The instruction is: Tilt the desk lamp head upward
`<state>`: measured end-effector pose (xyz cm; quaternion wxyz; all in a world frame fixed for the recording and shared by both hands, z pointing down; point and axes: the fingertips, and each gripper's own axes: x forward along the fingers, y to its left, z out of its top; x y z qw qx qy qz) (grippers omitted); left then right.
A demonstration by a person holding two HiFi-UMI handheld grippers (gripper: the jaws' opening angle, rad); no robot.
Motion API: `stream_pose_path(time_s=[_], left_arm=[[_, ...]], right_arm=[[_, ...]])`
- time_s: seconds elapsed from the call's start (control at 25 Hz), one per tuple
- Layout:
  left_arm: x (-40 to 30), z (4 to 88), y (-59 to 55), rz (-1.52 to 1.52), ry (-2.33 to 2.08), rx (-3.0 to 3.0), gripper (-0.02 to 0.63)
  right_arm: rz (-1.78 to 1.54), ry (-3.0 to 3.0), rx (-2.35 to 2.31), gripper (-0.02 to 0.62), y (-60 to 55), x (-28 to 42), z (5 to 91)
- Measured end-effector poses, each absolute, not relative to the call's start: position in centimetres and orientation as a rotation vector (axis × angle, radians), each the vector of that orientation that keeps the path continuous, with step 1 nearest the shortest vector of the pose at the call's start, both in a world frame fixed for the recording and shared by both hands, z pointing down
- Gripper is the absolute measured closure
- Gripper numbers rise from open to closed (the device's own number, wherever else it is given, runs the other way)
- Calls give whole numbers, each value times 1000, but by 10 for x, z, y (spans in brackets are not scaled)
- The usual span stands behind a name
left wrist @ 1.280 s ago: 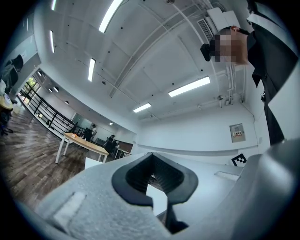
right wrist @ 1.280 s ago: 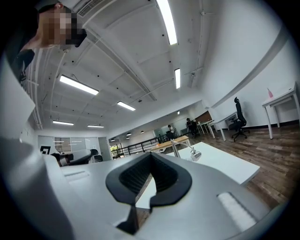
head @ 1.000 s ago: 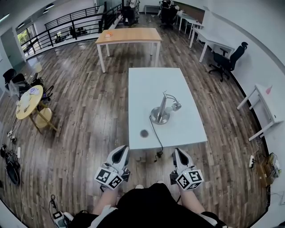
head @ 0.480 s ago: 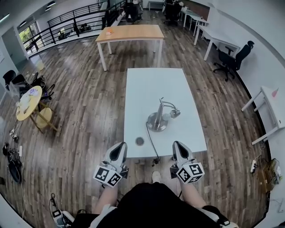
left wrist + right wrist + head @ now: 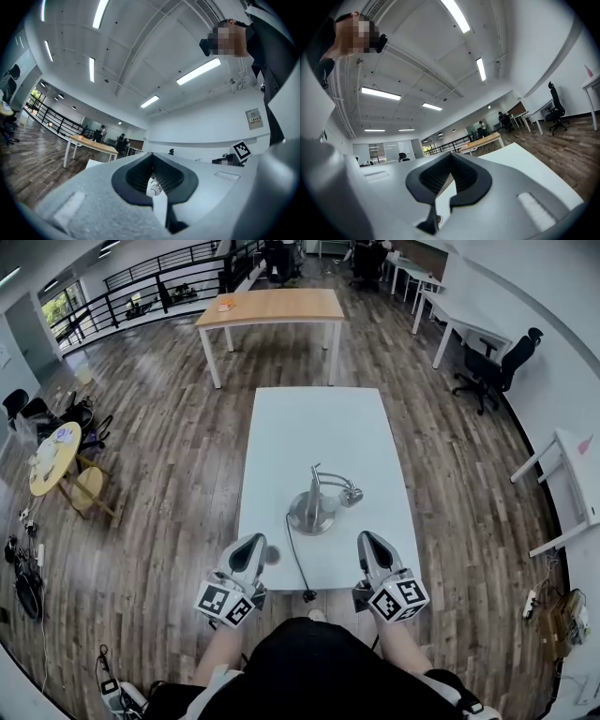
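The job looks not yet begun: nothing touches the desk lamp (image 5: 314,502), and reaching and lifting its head are both left to do.

Nearest to the person, the left gripper (image 5: 249,547) and the right gripper (image 5: 367,542) are held out side by side at the near edge of the white table (image 5: 319,418). Both have their jaws pressed together with nothing between them, and each gripper's own view bears that out. They are well short of the lamp, one on either side of its black cord (image 5: 295,563), which trails off the near edge.

Further in, near the middle of the table, the lamp stands upright on its round metal base (image 5: 307,518). Its arm bends over to the right, and the lamp head (image 5: 352,495) hangs low at the end. Beyond the white table stands a wooden table (image 5: 272,306).
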<state>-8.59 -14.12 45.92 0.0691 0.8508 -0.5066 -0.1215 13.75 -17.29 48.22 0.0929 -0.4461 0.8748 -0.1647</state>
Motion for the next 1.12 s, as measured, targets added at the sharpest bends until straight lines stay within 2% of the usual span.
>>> stream_pose_path(time_s=[0.44, 1.12], left_arm=[[-36, 486, -163, -233, -1493, 2556, 606], [-41, 543, -200, -78, -1403, 2574, 606]], right_arm=[[-631, 2626, -1254, 592, -201, 164, 504], [-891, 2580, -1283, 592, -223, 153, 553]])
